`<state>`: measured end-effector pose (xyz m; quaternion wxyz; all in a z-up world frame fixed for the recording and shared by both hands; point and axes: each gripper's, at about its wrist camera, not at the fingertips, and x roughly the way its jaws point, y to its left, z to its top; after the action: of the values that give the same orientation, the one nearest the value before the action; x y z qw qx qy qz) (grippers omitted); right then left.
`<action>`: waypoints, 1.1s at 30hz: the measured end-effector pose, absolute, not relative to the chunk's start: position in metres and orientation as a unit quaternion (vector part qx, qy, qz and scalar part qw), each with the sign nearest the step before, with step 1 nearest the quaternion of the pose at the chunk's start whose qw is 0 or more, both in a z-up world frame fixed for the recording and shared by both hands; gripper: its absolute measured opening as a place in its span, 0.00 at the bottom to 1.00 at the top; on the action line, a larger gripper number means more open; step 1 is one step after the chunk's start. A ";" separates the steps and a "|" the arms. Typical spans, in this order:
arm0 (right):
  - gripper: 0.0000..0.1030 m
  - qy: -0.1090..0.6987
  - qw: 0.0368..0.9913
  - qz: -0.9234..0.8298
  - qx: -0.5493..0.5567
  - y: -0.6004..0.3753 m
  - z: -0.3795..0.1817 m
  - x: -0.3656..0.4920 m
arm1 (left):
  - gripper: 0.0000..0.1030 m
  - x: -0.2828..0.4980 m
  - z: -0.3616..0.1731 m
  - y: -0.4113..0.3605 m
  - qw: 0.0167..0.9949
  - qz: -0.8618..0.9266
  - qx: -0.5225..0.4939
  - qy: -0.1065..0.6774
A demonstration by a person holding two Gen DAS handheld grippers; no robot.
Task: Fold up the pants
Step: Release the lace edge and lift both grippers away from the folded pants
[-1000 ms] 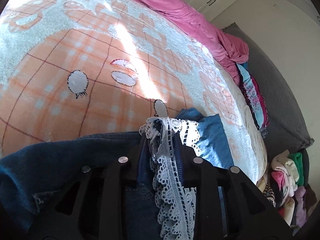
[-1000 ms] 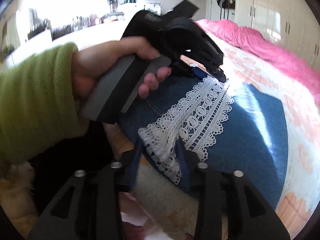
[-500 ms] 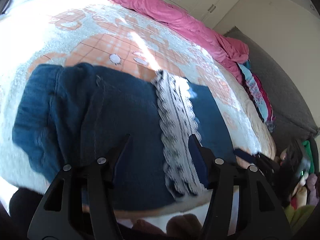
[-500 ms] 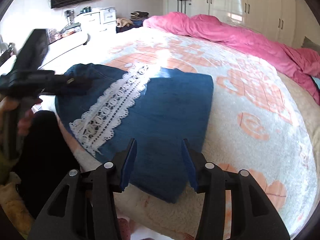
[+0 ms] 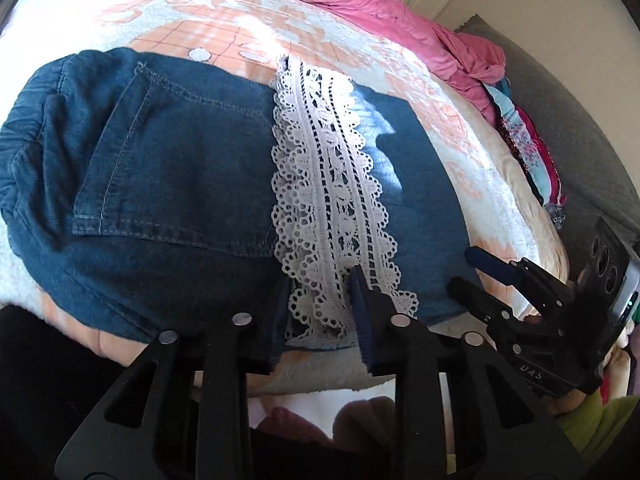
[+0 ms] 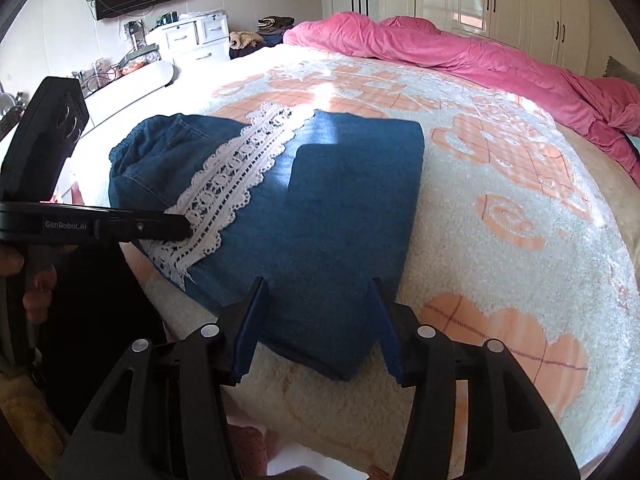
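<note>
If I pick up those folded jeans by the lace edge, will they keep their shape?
Probably not. The jeans look like soft denim lying in loose layers, so they would likely droop and unfold. The lace trim looks thin and openwork, so it may stretch or snag.

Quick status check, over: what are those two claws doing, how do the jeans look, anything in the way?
Left gripper closing around the lace at the near edge. Right gripper opening, empty, over the jeans. Jeans folded on the bed. Nothing in the way.

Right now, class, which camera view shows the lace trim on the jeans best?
The left wrist view: the lace trim runs down the picture's middle, large and sharp, its openwork clear. The right wrist view shows it smaller, slanting, its near end behind the left gripper.
</note>
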<state>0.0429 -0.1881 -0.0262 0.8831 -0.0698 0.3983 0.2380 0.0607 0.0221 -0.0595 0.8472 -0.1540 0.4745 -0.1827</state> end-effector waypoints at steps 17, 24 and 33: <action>0.49 0.395 0.881 0.245 -0.088 -0.186 -0.041 0.041 | 0.34 0.047 -0.054 0.011 0.867 -0.157 -0.072 0.466; 0.49 0.395 0.883 0.247 -0.057 -0.196 -0.030 0.040 | 0.40 0.044 -0.048 0.013 0.874 -0.155 -0.073 0.454; 0.70 0.383 0.895 0.225 -0.034 -0.213 -0.012 0.039 | 0.54 0.034 -0.031 0.016 0.886 -0.140 -0.049 0.440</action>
<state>0.0391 -0.2131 -0.0119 0.8952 -0.0338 0.3833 0.2250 0.0343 0.0165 -0.0315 0.8858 -0.0490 0.4396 -0.1400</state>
